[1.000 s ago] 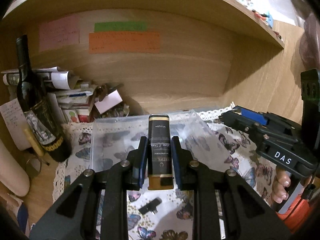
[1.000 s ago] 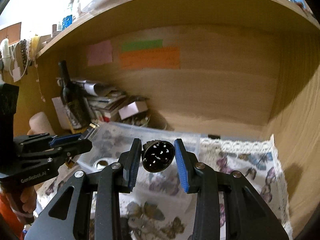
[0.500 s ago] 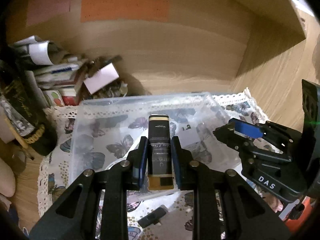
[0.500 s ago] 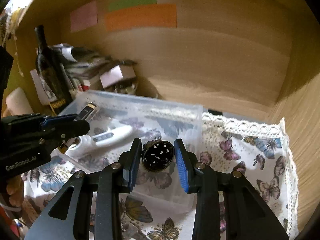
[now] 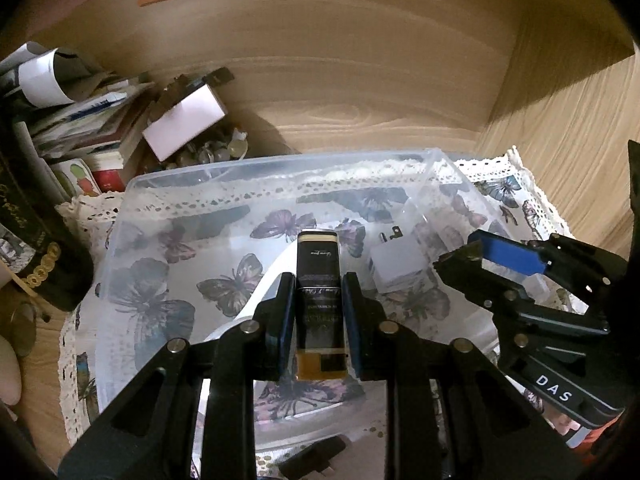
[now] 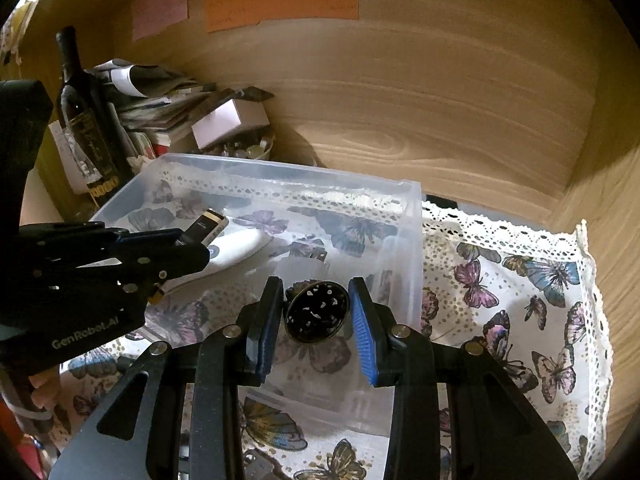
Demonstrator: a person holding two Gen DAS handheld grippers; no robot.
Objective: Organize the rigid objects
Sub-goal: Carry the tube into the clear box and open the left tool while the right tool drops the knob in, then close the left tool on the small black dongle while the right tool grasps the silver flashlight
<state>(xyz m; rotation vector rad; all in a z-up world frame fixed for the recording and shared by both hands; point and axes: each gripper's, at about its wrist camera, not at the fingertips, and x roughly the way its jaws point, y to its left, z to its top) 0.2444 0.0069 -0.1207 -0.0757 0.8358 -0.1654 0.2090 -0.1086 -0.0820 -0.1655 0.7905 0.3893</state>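
Note:
My left gripper (image 5: 319, 288) is shut on a slim black and gold box (image 5: 319, 280) and holds it over the clear plastic bin (image 5: 280, 168). The left gripper (image 6: 188, 240) also shows in the right wrist view, with the box tip (image 6: 210, 224). My right gripper (image 6: 316, 304) is shut on a round dark perforated metal object (image 6: 316, 312) over the bin's right part (image 6: 408, 240). The right gripper (image 5: 480, 256) also shows in the left wrist view. A white oblong device (image 6: 240, 246) and a white cube (image 5: 394, 266) lie in the bin.
A dark wine bottle (image 6: 86, 120), stacked books and papers (image 5: 80, 120) and a small white box (image 5: 184, 120) stand at the back left. A butterfly cloth (image 6: 520, 280) covers the shelf floor. Wooden walls close in behind and at right. A small black item (image 5: 316, 456) lies before the bin.
Both grippers have moved forward and down over the bin with their objects still held. The bin now looks larger and nearer.

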